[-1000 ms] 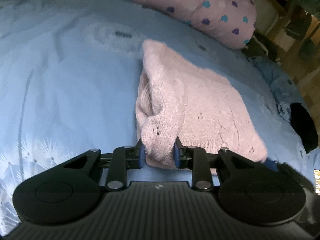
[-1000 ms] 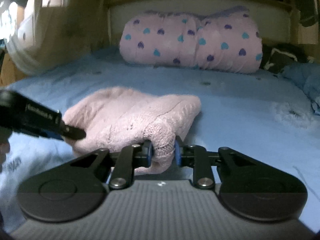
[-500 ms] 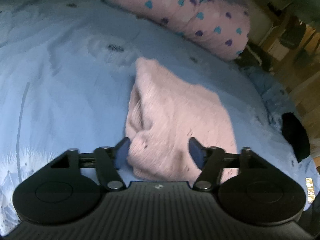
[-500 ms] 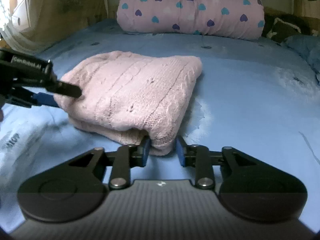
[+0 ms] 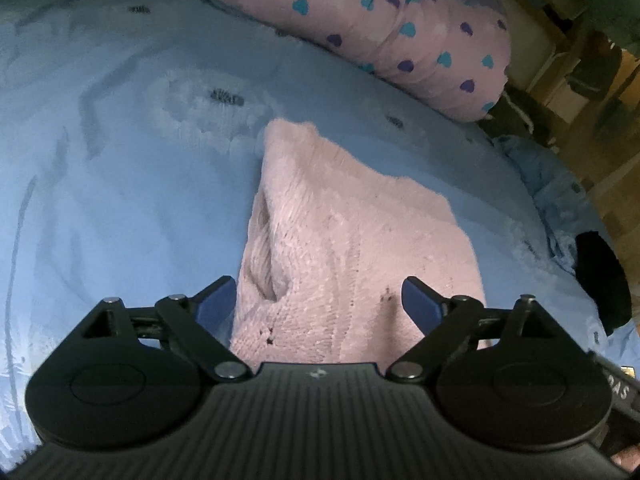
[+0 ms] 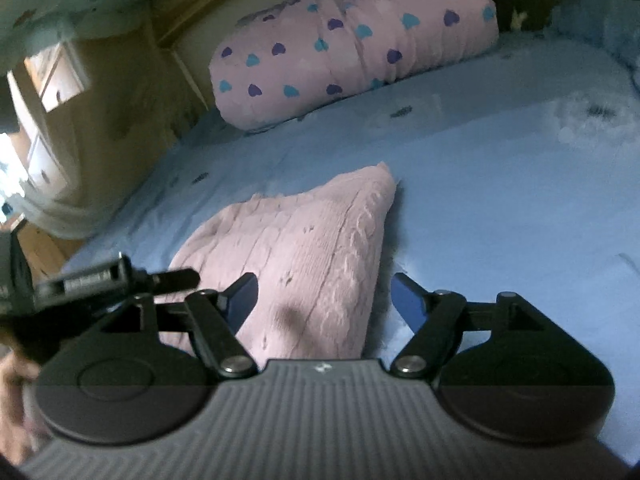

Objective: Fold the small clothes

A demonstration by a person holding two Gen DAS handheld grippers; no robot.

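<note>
Folded pink cable-knit sweater lies flat on the light blue bedsheet, directly ahead of both tongs. The left tongs have just been opening and stand wide, blue pads on either side of the sweater's near edge without pressing it. The right tongs have also just been opening; the sweater's corner sits between them, untouched. Beyond the sweater, far from both tongs, rests a pink rolled quilt with blue and purple hearts.
</note>
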